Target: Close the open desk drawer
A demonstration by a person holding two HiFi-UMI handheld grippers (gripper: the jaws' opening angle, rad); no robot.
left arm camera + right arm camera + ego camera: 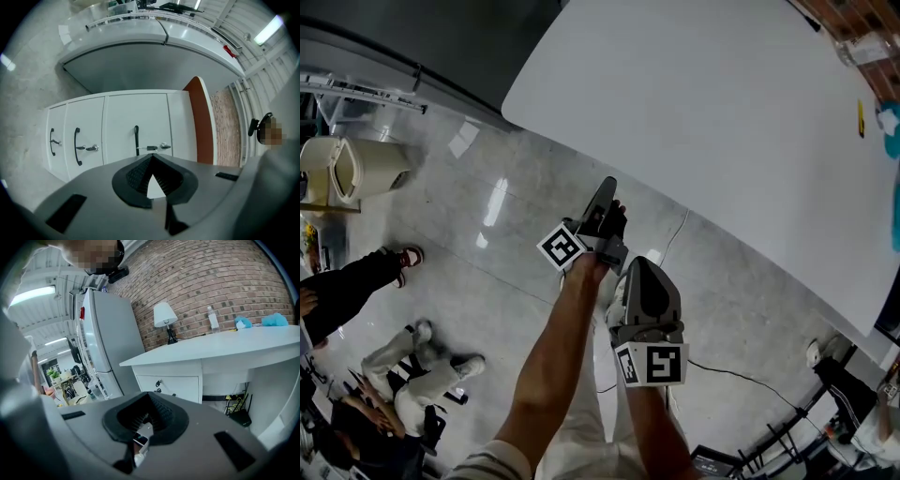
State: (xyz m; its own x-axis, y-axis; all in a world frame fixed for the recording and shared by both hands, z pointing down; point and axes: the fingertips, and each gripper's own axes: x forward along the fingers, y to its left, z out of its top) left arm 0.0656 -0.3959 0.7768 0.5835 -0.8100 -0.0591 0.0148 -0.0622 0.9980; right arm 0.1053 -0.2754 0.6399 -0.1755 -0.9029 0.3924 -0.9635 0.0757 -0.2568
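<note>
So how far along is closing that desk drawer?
It looks done: in the left gripper view all three drawer fronts appear flush, none standing out. Nothing is in hand: the left gripper has its jaws together on nothing, apart from the handles, and the right gripper looks shut and empty too. Probably nothing is left beyond checking that the drawer is fully in.

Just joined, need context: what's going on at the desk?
A person holds a gripper in each hand beside the white desk. The left gripper points at the three drawer fronts, jaws shut and empty; all three look flush. The right gripper is also shut, holding nothing.
</note>
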